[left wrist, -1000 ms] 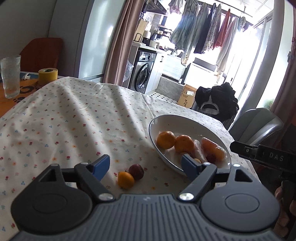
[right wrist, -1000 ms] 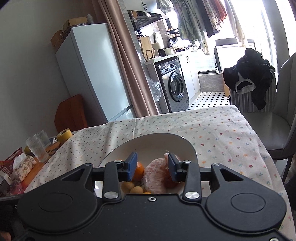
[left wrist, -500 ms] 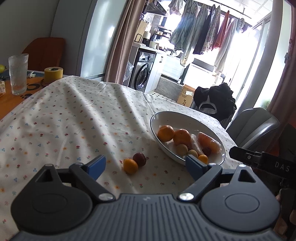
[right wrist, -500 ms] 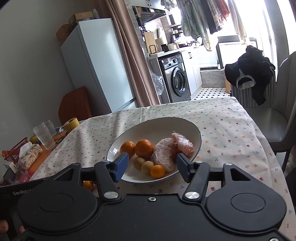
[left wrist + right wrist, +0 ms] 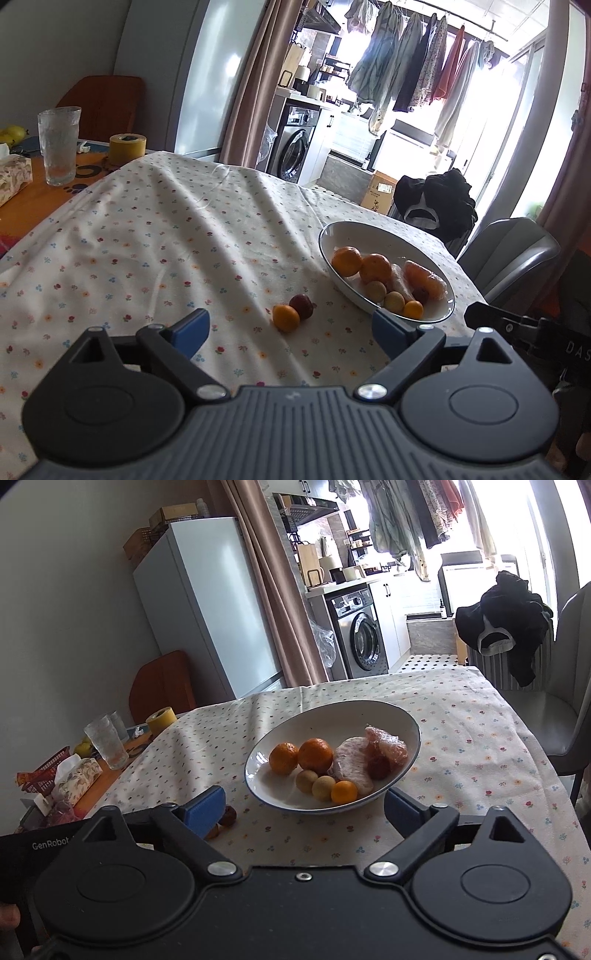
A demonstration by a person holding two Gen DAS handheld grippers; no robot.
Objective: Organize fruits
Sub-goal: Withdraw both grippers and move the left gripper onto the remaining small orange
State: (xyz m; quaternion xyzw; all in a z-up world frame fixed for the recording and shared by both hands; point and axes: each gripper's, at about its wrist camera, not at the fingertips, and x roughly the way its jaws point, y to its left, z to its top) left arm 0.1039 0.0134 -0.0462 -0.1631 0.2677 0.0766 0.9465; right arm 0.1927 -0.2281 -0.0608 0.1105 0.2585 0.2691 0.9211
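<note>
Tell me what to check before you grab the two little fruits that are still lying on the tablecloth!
1. Left gripper open wide enough: ok, its blue fingers are spread and hold nothing.
2. Right gripper out of the way: ok, open and holding nothing, in front of the bowl.
3. Small orange fruit and dark red fruit reachable: ok, both lie on the tablecloth just ahead of the left gripper.
4. Can one be picked alone: cannot tell, the two look like they touch.
5. Room in the bowl: ok, its far half is bare.
6. Will the fruits roll: cannot tell.
</note>
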